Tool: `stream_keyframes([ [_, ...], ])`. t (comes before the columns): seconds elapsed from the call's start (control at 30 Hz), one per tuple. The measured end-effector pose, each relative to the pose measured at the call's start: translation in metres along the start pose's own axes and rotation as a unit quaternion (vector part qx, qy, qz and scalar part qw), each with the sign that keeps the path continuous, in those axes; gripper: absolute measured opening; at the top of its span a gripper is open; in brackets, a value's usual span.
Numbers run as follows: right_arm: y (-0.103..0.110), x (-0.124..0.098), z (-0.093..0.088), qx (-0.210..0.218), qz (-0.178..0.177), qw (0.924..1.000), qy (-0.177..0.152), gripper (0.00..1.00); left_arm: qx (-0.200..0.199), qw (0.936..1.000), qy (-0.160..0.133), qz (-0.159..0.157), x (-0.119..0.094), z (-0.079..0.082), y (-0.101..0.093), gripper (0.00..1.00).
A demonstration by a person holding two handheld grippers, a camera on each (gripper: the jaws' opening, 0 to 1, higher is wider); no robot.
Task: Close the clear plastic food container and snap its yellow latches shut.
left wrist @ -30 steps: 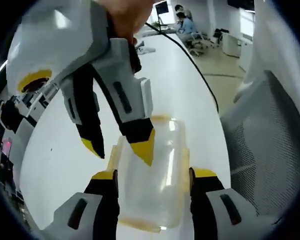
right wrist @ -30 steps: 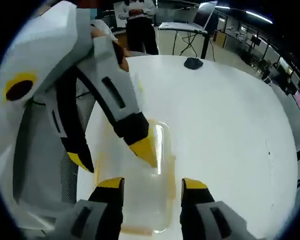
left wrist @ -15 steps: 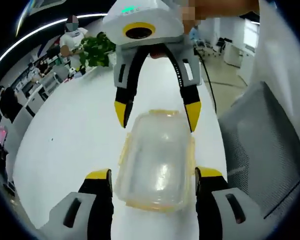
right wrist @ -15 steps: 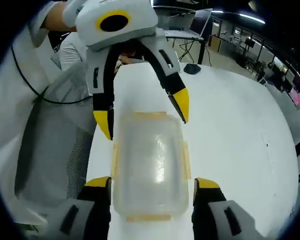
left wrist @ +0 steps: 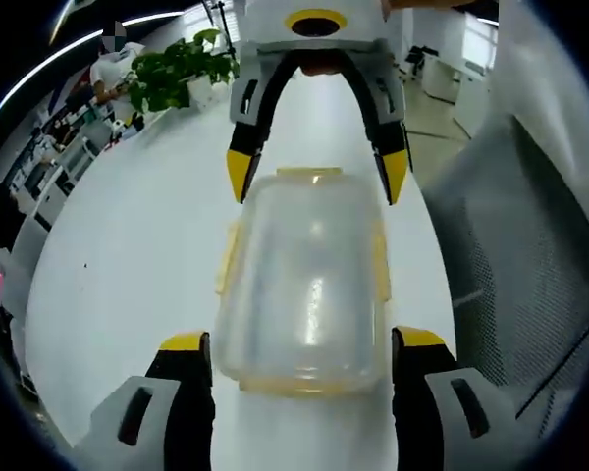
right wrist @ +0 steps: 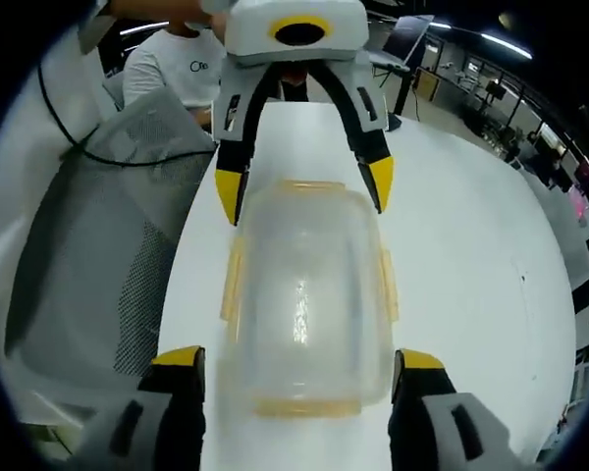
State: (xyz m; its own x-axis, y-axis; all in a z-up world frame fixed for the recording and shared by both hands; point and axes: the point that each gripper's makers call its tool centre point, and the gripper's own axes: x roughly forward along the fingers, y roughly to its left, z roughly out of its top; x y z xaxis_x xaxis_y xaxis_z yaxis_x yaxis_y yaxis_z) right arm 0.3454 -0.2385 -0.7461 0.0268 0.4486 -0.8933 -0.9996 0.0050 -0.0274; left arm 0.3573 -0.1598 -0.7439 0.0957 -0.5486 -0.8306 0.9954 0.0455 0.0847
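Note:
The clear plastic container (left wrist: pixel 304 285) (right wrist: pixel 309 294) lies lengthwise on the white table (left wrist: pixel 128 255) (right wrist: pixel 471 255) with its lid on. Yellow latches line its edges: a side latch (left wrist: pixel 228 257) (right wrist: pixel 234 285) and an end latch (left wrist: pixel 299 385) (right wrist: pixel 304 405). My left gripper (left wrist: pixel 302 341) is open, its yellow-tipped jaws straddling one short end of the box. It appears in the right gripper view as the left gripper (right wrist: pixel 304 186) at the far end. My right gripper (right wrist: pixel 299 359) is open around the opposite end, and the left gripper view has that right gripper (left wrist: pixel 316 177) at the top.
A grey mesh chair (left wrist: pixel 510 255) (right wrist: pixel 118 245) stands close against the table edge beside the container. A potted plant (left wrist: pixel 172 78) sits at the far end of the table. A person in a white shirt (right wrist: pixel 177 64) is behind the chair. Open tabletop lies on the other side.
A second ago the grippers overlapped at an angle above the container. They have swung apart and now face each other squarely across its two short ends, both open.

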Motion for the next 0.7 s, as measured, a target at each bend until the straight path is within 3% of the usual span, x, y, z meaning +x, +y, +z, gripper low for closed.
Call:
stream_keyframes([
  [0.07, -0.002, 0.0, 0.001, -0.006, -0.003, 1.0, 0.0, 0.69, 0.007, 0.9999, 0.007, 0.0, 0.003, -0.002, -0.001, 0.71],
  [0.4, 0.001, 0.005, 0.004, -0.012, -0.003, 0.9999, -0.002, 0.7, 0.017, 0.9998, 0.002, 0.006, 0.002, -0.004, -0.002, 0.71],
  [0.7, 0.003, 0.015, 0.023, -0.017, -0.002, 0.9998, -0.005, 0.7, 0.013, 0.9998, 0.009, 0.01, -0.009, -0.023, -0.003, 0.71],
])
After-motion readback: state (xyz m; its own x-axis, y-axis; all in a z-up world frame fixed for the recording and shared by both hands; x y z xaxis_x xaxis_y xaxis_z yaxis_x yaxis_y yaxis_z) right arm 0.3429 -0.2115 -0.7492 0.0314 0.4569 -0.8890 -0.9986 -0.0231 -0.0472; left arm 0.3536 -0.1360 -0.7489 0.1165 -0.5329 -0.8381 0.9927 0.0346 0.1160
